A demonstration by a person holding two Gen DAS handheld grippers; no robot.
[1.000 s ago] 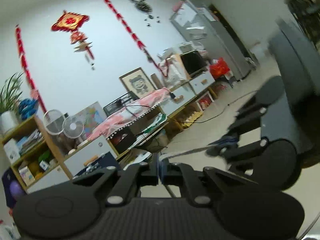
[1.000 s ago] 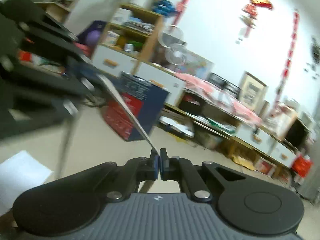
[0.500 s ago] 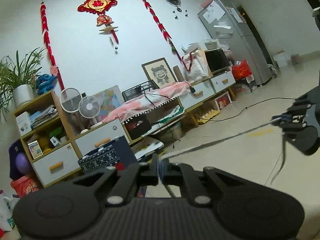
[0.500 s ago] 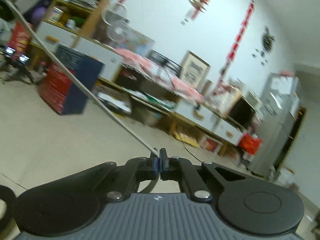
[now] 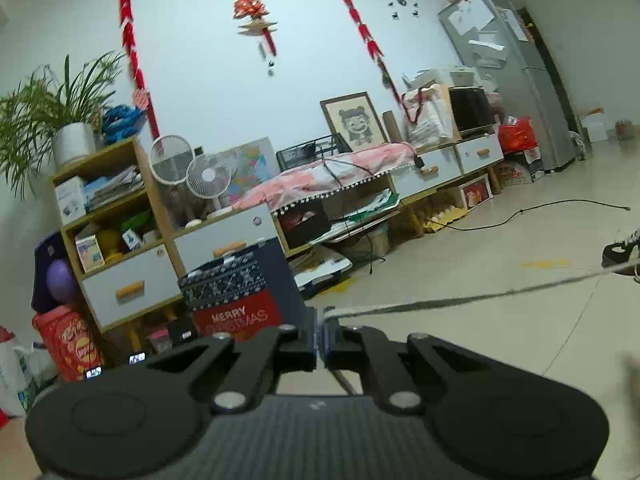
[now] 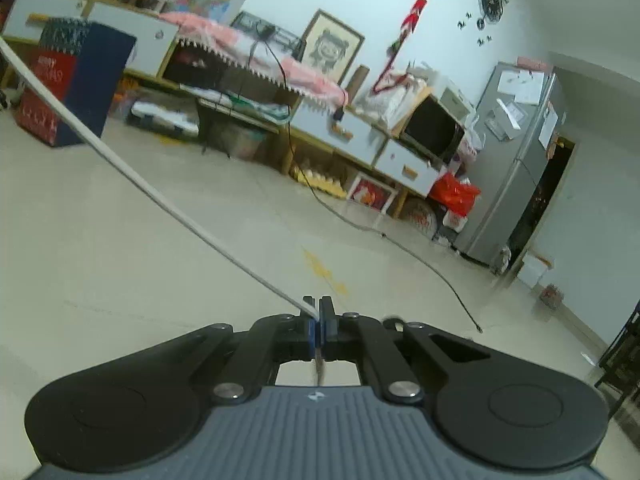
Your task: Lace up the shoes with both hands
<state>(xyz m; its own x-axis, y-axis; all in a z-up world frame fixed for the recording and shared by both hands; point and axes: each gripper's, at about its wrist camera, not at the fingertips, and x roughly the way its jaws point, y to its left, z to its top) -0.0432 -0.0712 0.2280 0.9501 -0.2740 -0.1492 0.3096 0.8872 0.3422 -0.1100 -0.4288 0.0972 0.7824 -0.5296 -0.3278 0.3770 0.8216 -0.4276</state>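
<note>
My left gripper (image 5: 320,334) pinched lace (image 5: 460,300), pulled taut rightward to shoe (image 5: 622,250) on floor at far right edge. My right gripper (image 6: 318,330) pinched lace too, strand running up-left out of view. Judged mid-task: ends drawn tight, knot not yet seen.

Laces drawn apart, the two hands now well separated

A second ago the right gripper crowded the left wrist view beside the framed cartoon picture (image 5: 354,122); it has since slid off to the right and out of sight, leaving only the black shoe (image 5: 622,249) at that edge. The lace (image 5: 460,300) has stretched out long and taut from the left gripper (image 5: 320,330). The right gripper (image 6: 318,326) has swung away from the shelving and dipped, now looking below and right of that picture.
</note>
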